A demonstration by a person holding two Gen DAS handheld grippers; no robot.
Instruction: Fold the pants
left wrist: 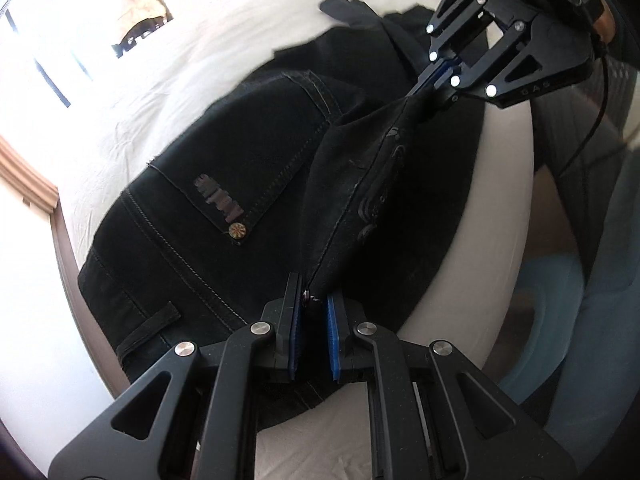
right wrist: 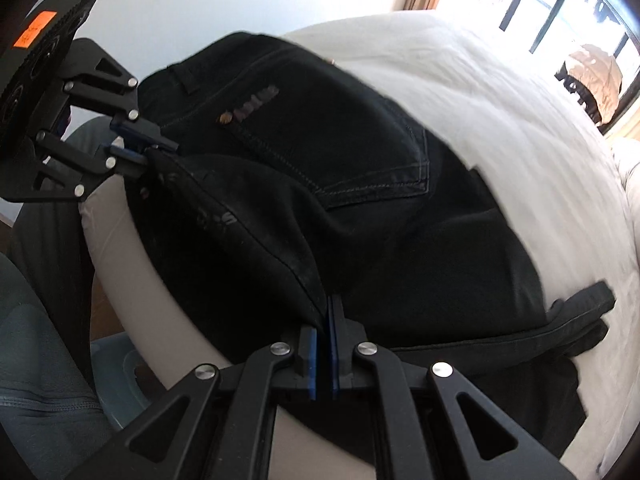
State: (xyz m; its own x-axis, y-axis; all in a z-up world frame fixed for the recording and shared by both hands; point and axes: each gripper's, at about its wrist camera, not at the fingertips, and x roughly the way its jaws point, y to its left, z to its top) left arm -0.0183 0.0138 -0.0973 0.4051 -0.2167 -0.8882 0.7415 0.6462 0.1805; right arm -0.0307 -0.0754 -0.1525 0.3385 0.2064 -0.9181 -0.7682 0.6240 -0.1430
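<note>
Black pants (left wrist: 224, 184) lie on a white bed (left wrist: 168, 80), back side up, near the bed's near edge; the rear pocket (left wrist: 240, 160) with a stud and a faded label faces up. Both claws are clenched on the same fold of pants fabric, which runs taut between them as a raised ridge above the flat part. Left claw (left wrist: 314, 308): blue pads pinch a seamed edge of the cloth at the tips; pads are not fully together because of the fabric thickness. Right claw (right wrist: 323, 326): pads nearly closed on the other end of the ridge, cloth coming out just above the tips. In the left view the right claw (left wrist: 434, 82) shows at far right, gripping the ridge end. In the right view the left claw (right wrist: 148, 152) shows at far left, same grip; an orange sticker (right wrist: 35, 31) sits on its body. A belt loop (left wrist: 154, 326) shows near the waistband at left. A pant leg end (right wrist: 576, 320) hangs off to the right on the bed. Window (right wrist: 560, 0) with bars at far side, very bright. Grey-clad leg of the person (right wrist: 36, 360) at the near left edge.
</note>
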